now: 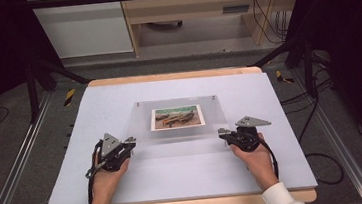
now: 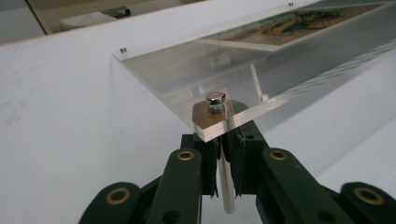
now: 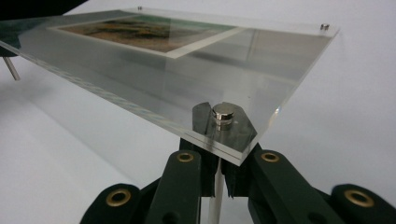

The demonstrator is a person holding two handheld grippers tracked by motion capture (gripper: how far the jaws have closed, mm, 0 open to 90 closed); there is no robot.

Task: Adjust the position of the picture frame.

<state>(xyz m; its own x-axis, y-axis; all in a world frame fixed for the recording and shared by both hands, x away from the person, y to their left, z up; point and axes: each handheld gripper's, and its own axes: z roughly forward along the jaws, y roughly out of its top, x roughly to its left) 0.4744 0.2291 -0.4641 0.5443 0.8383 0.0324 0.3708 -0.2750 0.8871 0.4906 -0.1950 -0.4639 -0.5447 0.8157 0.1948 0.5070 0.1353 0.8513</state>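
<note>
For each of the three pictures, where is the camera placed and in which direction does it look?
High view: above the person's side, looking forward and down on the table; both hands, left gripper and right gripper show.
Left gripper view: rides on the left gripper, looking along its jaws at the acrylic frame.
Right gripper view: rides on the right gripper, facing that frame's other near corner.
Shared: all three show the frame and its photo.
</note>
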